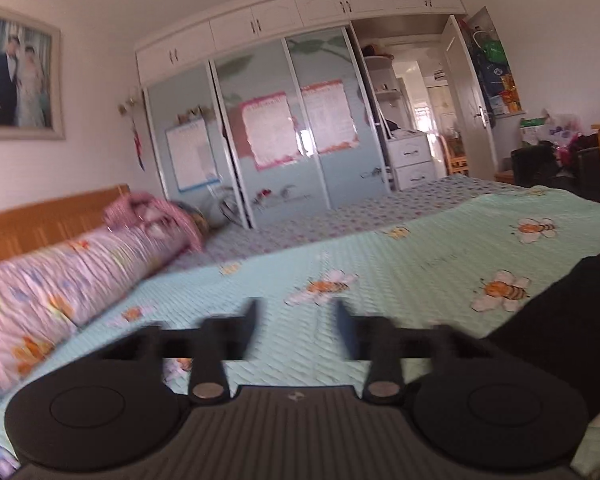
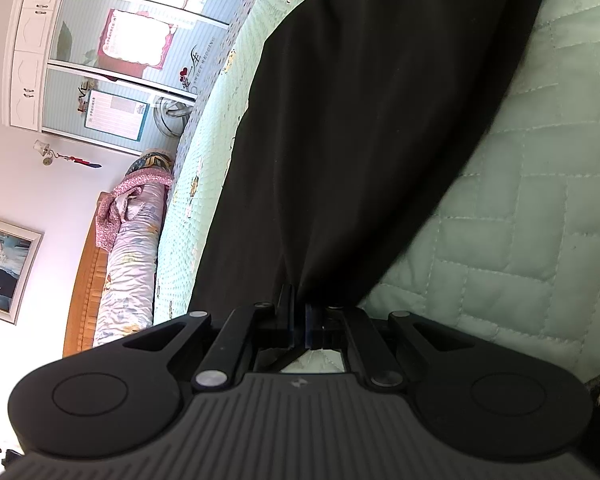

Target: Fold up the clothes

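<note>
A black garment lies stretched across the mint-green quilted bedspread. My right gripper is shut on its near edge, and the cloth runs away from the pinched fingers. In the left wrist view the same black garment shows at the lower right, on the bee-patterned bedspread. My left gripper hovers over bare bedspread to the left of the garment. Its blurred fingers stand apart with nothing between them.
A rolled pink floral quilt and a pink cloth lie along the wooden headboard at the left. A wardrobe with sliding doors stands beyond the bed. A dark chair and clutter sit at the far right.
</note>
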Available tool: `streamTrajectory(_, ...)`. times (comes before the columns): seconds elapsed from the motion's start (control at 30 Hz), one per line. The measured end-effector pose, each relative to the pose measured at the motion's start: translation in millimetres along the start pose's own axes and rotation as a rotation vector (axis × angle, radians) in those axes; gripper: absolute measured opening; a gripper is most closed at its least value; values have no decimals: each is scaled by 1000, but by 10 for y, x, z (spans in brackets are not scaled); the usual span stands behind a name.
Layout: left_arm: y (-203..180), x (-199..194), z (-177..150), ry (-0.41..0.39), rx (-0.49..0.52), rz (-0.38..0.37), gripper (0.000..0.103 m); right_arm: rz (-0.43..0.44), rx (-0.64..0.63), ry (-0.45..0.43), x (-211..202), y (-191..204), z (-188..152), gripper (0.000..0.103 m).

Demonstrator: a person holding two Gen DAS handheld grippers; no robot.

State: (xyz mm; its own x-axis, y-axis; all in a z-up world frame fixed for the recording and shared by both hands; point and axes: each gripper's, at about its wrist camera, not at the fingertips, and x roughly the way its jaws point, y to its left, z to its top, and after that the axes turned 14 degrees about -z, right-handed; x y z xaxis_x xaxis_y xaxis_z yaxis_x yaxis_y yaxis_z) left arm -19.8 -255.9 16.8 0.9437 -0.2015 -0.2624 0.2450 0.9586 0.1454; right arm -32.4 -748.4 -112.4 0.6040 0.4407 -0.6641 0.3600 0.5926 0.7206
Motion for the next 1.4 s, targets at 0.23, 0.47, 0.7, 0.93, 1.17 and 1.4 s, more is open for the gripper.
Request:
streamTrajectory(0.23,48,194,-195,113,-53,7,0,1,-6,2,4,-19,15,6)
streamTrajectory(0.47,-53,369,-504,192,118,75,0,-8,-54,-13,-85,50,10,9)
streamTrajectory(0.7,73,526,-817,301,59,43,0,-70,-50,-17,-135,4,39,2)
streamTrajectory(0.93,316,735,-1069,449,-116,11,0,-84,-64,-54,-208,114,-20,3)
streamTrajectory(1.17,308,803,-1047,497,-121,6,0,-99,-13,-70,-267,-55,-39,3)
streamTrajectory(1.4,399,770,-973,514,-196,12,0,47,123,-25,-411,-227,-30,8)
